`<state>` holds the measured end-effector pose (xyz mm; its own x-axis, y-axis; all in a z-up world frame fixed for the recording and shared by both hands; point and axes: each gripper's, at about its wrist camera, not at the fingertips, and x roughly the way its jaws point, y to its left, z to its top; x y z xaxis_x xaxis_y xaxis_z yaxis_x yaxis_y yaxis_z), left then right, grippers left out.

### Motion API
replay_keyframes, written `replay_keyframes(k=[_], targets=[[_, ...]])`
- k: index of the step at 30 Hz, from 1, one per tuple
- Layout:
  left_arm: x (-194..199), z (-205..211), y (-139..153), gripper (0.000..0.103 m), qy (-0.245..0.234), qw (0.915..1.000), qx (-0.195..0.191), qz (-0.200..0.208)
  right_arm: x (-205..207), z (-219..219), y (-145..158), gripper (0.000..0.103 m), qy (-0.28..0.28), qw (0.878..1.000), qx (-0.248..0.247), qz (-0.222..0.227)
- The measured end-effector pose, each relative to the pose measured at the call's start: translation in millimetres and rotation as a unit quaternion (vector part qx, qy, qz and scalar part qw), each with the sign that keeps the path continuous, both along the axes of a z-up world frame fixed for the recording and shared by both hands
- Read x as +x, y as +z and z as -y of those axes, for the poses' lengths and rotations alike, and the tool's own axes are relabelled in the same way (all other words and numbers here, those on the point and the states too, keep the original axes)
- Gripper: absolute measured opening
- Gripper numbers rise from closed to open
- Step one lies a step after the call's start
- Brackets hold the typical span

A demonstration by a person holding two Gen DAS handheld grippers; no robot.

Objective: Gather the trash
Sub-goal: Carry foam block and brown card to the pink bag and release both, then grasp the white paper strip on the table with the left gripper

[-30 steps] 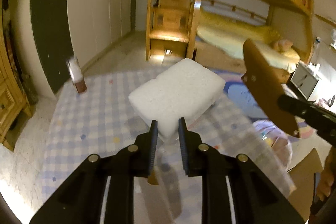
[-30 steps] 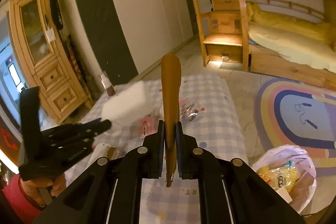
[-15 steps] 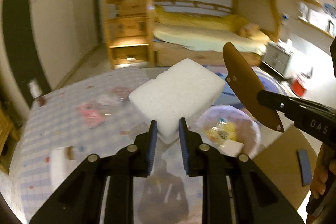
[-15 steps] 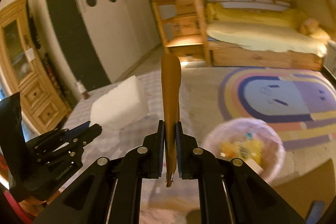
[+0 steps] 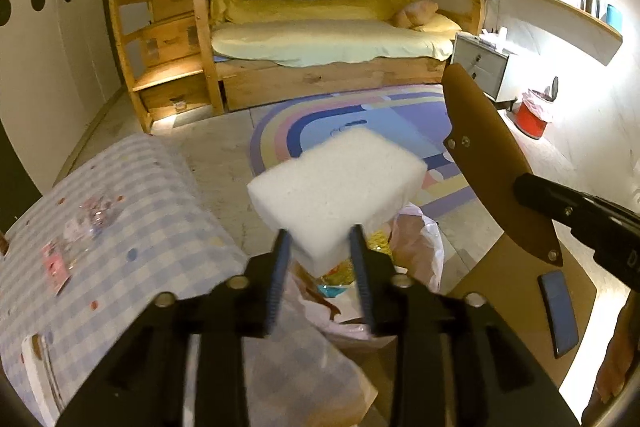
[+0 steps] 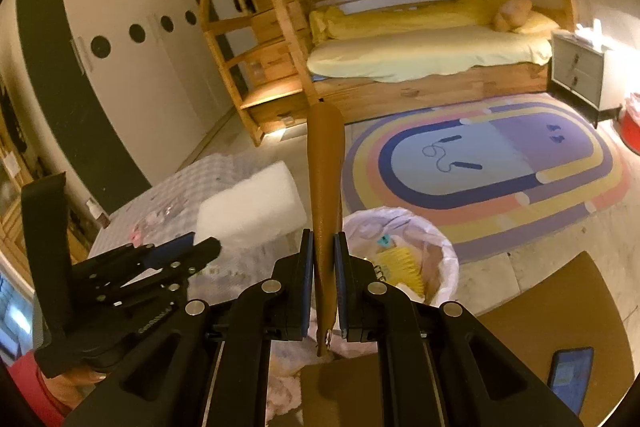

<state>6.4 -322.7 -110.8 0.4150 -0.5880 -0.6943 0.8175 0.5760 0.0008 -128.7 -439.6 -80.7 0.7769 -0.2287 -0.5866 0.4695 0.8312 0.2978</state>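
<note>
My left gripper (image 5: 319, 239) has a corner of a white foam block (image 5: 340, 183) between its pads. Its jaws are opening, and the pads still touch the block. The block hangs over a white trash bag (image 5: 420, 247) with yellow wrappers inside. My right gripper (image 6: 323, 247) is shut on a brown flat leather-like piece (image 6: 325, 163), held edge-on and pointing up and away. In the left wrist view that brown piece (image 5: 492, 155) shows as a riveted leaf shape to the right of the block. The right wrist view has the left gripper (image 6: 200, 251) and foam block (image 6: 248, 205) left of the trash bag (image 6: 432, 239).
A table with a blue checked cloth (image 5: 132, 227) stands at the left, with small wrappers (image 5: 56, 267) on it. A cardboard sheet (image 6: 552, 307) with a phone (image 6: 570, 375) lies on the floor at right. Beyond are a striped rug (image 6: 480, 163), a bunk bed (image 5: 328, 39) and a red bin (image 5: 530, 119).
Both grippers have swung right, off the table and over the trash bag. The left jaws have spread wider around the foam block. The right grip on the brown piece is unchanged.
</note>
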Motion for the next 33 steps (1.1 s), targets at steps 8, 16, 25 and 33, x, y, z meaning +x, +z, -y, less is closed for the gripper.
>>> replay_keyframes(k=[8,16,25,33], targets=[[10.0,-12.9,2.5,0.057,0.029,0.9996,-0.006,0.002,17.5,21.1,-24.0,0.015,-0.003,1.000,0.017,-0.011],[21.2,-46.8,15.3,0.057,0.072,0.9972,-0.017,0.011,20.2,12.8,-15.9,0.034,-0.012,1.000,0.008,-0.009],[15.7,-96.8,27.5,0.057,0.101,0.9946,-0.023,0.015,15.1,-24.7,9.6,0.034,0.029,1.000,-0.006,-0.001],[9.7,-162.9,30.2,0.059,0.151,0.9877,-0.008,0.039,43.8,-89.2,20.9,0.037,0.088,0.995,-0.048,-0.023]])
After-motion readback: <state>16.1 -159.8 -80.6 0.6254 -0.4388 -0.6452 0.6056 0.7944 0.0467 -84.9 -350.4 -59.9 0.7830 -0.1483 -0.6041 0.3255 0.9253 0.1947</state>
